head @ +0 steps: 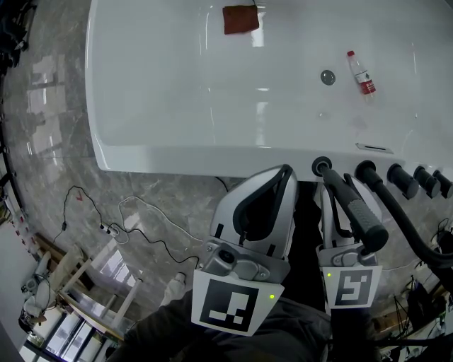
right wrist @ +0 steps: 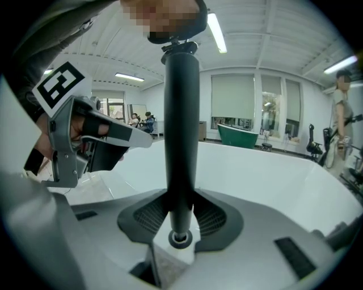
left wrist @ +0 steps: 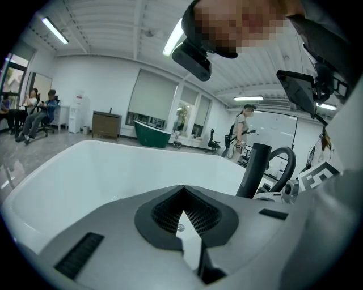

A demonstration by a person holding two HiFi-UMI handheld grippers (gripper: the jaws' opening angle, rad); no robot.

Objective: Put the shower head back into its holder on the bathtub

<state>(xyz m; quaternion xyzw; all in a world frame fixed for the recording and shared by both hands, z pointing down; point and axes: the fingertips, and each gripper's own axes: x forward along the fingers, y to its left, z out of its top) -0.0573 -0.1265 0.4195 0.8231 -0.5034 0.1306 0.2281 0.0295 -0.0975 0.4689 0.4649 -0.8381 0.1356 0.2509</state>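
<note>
The black shower head (head: 357, 212) stands steeply tilted over the tub's near rim, its lower end at the round holder (head: 322, 167). My right gripper (head: 331, 192) is shut on its handle. In the right gripper view the handle (right wrist: 181, 141) rises upright between the jaws, and its ringed lower end (right wrist: 180, 238) sits over the white rim. My left gripper (head: 283, 173) is just to the left, shut and empty, with its tip at the rim. In the left gripper view the handle (left wrist: 254, 170) and a loop of black hose (left wrist: 286, 161) show to the right.
The white bathtub (head: 141, 106) holds a red cloth (head: 241, 19), a plastic bottle (head: 361, 72) and a drain (head: 327, 77). Several black knobs (head: 401, 179) line the rim right of the holder. The hose (head: 410, 233) curves off right. Cables (head: 127, 226) lie on the marble floor.
</note>
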